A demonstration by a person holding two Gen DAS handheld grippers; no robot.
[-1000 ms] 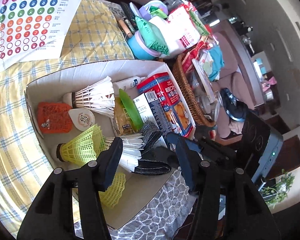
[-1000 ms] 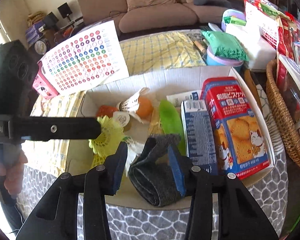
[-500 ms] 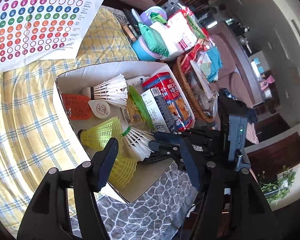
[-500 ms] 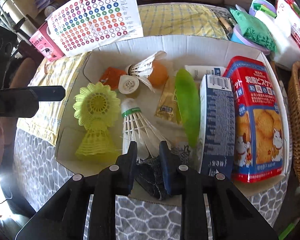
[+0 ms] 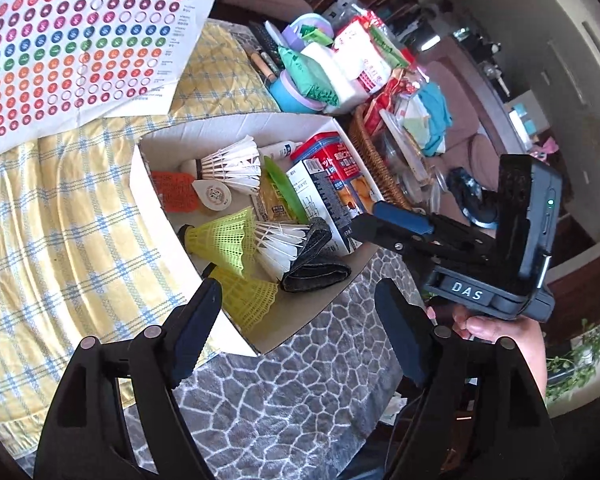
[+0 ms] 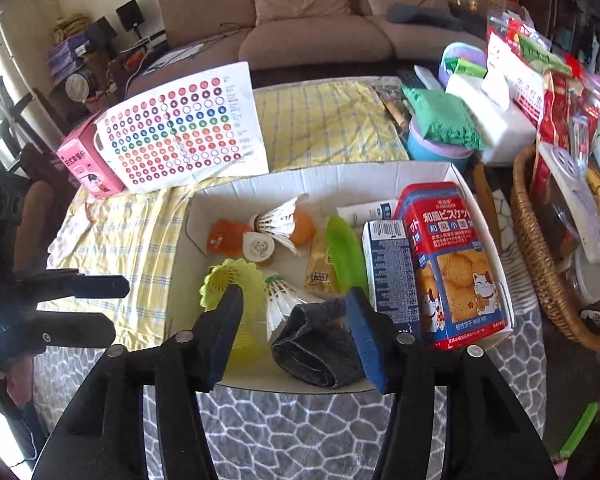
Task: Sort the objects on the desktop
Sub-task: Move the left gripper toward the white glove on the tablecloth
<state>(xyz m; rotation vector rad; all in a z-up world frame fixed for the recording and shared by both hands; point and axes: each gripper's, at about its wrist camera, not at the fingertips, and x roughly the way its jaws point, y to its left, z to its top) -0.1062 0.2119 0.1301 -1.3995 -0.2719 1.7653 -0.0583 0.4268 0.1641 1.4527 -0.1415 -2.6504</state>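
With both sets of jaws opening and nothing gripped, the right gripper [image 6: 294, 330] hangs above the folded dark cloth [image 6: 318, 344] lying at the lower centre of the cardboard box [image 6: 312, 178], while the left gripper [image 5: 300, 326] hovers lower centre over the box's near corner.

Matt white cardboard box [image 6: 308, 178]; glossy biscuit tin [image 6: 456, 264], maybe cardboard; grey cloth roll [image 6: 316, 340]
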